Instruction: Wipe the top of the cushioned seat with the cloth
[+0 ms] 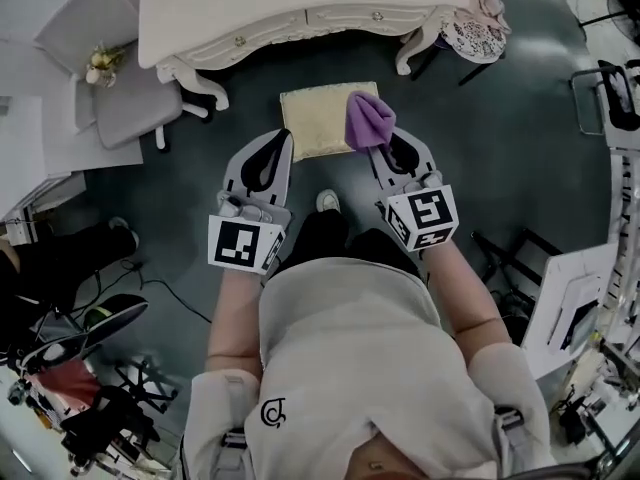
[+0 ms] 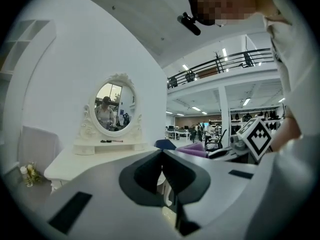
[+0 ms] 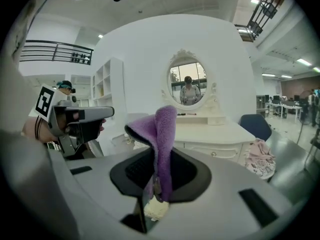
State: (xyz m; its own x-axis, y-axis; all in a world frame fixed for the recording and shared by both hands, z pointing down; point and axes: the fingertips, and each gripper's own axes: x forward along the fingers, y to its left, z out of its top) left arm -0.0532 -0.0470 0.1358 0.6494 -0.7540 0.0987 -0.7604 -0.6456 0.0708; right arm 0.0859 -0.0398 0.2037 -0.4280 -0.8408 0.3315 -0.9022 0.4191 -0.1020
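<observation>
The cushioned seat [image 1: 315, 120] is a cream square stool top in front of the white dressing table [image 1: 290, 8]. A purple cloth [image 1: 368, 118] stands pinched in my right gripper [image 1: 383, 140], held over the seat's right edge. In the right gripper view the cloth [image 3: 162, 139] rises between the jaws, with a bit of the cream seat [image 3: 156, 210] below. My left gripper [image 1: 277, 146] hovers at the seat's left front corner, jaws closed with nothing between them. In the left gripper view the left gripper [image 2: 163, 170] points toward the dressing table [image 2: 100, 156].
A grey chair [image 1: 120, 78] stands at the left beside the dressing table. A second stool with a pink cloth [image 1: 478, 18] sits at the right. Cables and stands [image 1: 90, 368] lie on the dark floor left; white racks [image 1: 600, 268] stand right.
</observation>
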